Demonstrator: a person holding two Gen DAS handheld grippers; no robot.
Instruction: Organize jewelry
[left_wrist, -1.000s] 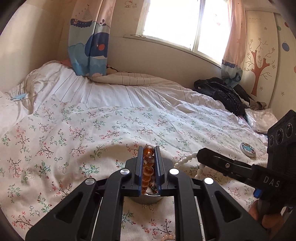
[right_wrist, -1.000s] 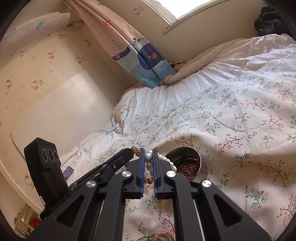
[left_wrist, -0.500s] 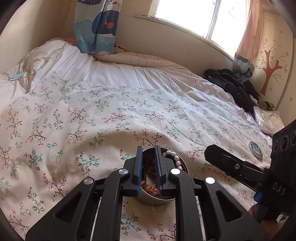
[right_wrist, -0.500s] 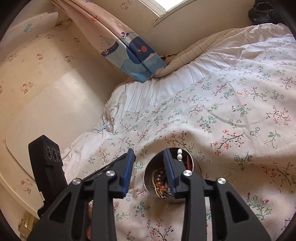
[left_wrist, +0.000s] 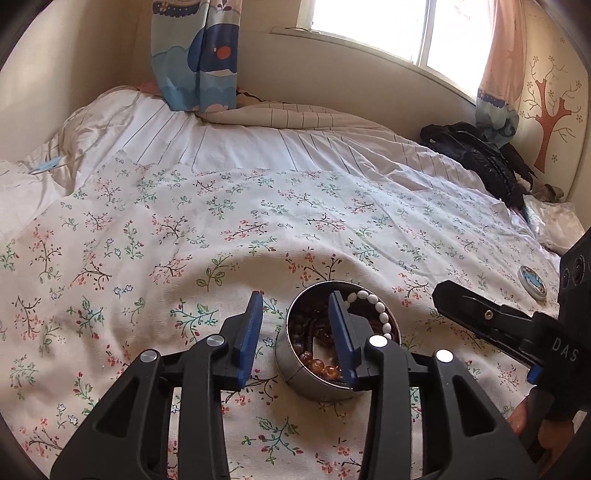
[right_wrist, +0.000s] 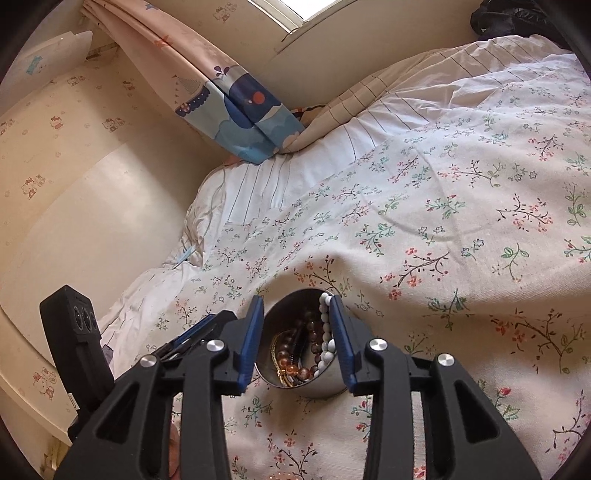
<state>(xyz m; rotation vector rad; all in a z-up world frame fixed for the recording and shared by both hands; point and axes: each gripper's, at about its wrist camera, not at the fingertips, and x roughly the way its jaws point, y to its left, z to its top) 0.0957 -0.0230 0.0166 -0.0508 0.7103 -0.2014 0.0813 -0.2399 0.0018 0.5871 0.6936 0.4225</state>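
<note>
Two sets of tongs hang over one big bed (left_wrist: 258, 206), its floral cover spread wide under the window, and everything that matters sits in a small patch of it. A round metal tin (left_wrist: 317, 384) rests on the cover. Inside it lie a white bead bracelet (left_wrist: 373, 310), an amber bead bracelet (left_wrist: 319, 367) and a tangle of darker strands. From the other side the same tin (right_wrist: 321, 387) shows the white beads (right_wrist: 325, 332) running along its wall beside the brown ones.

The left tongs (left_wrist: 295, 332) are spreading apart with nothing between them; one blade dips into the tin, the other hangs outside its wall. The right tongs (right_wrist: 297, 332) are likewise opening, straddling the tin's mouth with the beads below, not gripped.

By the look of it, both bracelets are already in the tin, so that part is done. A small round lid (left_wrist: 532, 282) with a blue picture lies apart on the cover, and closing the tin seems to remain. Something beady peeks in at the bottom edge of the right view, too cut off to name.

The only legible writing is "DAS" on the right tool's black body (left_wrist: 563, 350).
</note>
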